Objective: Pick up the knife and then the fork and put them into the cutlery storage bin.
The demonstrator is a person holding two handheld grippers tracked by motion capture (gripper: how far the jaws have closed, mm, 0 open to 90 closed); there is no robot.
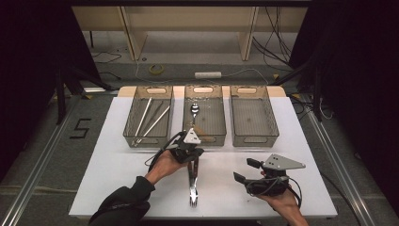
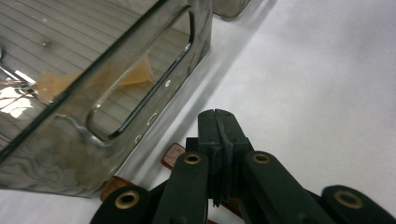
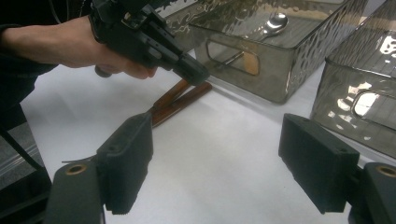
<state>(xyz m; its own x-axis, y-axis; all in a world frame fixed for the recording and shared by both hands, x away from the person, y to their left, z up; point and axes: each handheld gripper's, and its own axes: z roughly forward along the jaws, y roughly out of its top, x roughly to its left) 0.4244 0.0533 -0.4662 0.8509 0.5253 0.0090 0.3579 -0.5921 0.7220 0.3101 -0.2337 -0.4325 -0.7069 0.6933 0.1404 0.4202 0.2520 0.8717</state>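
Now left hand-held gripper (image 1: 193,157) pinched on wooden fork handles (image 3: 180,100); forks (image 1: 193,186) trail toward person.

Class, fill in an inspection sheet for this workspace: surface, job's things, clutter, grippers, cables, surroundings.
Surface: white table.
Job's things: wooden-handled metal forks beside the middle smoked plastic bin, which holds a metal spoon; left bin holds long metal utensils; right bin looks empty.
Clutter: nothing seen.
Grippers: left gripper shut over the handles; right gripper open, holding nothing.
Cables: trail from both grippers.
Surroundings: cables, tape roll on the floor.
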